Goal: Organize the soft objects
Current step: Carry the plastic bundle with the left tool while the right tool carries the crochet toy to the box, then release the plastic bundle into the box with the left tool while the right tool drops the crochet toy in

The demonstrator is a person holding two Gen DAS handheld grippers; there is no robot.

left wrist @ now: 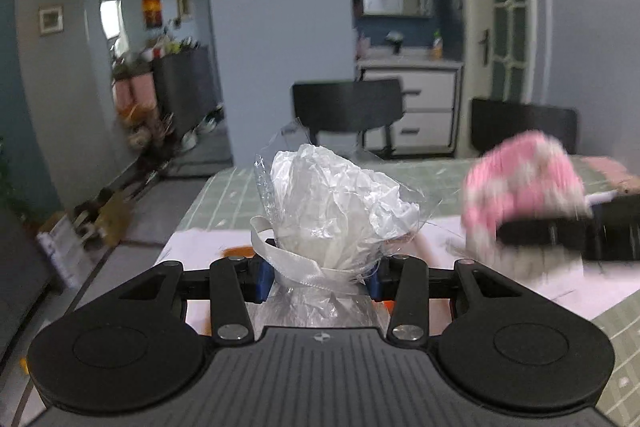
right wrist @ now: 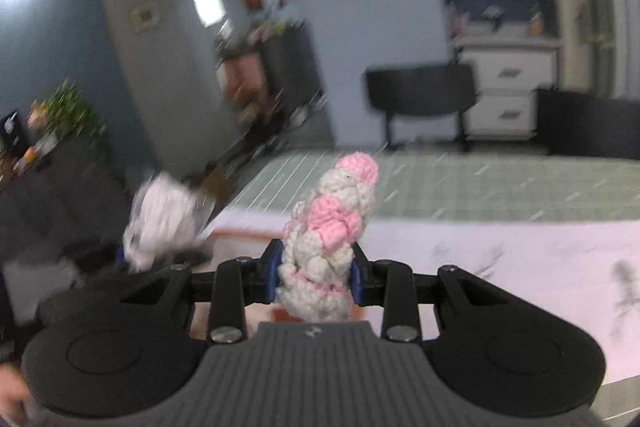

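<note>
Black hand-held gripper point(left wrist: 318, 277), blue pads point(left wrist: 264, 281), silver screws.

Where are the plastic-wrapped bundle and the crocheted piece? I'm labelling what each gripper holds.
plastic-wrapped bundle point(left wrist: 336, 199), left wrist view, crumpled white top above the ribbon.
crocheted piece point(right wrist: 332, 239), right wrist view, pink-and-white middle above the pads.

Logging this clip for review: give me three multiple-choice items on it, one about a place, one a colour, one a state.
1. Where is the clear plastic bag tied with white ribbon?
A. on a chair
B. between the left hand-held gripper's pads
C. on the floor

2. The crochet toy is:
A. pink and white
B. blue and yellow
C. all black

3. The right hand-held gripper is:
A. wide open, empty
B. out of view
C. shut on the toy

Key: B, the blue pads flank the bag's neck; A, both yarn colours show; C, the pads press its sides.
</note>
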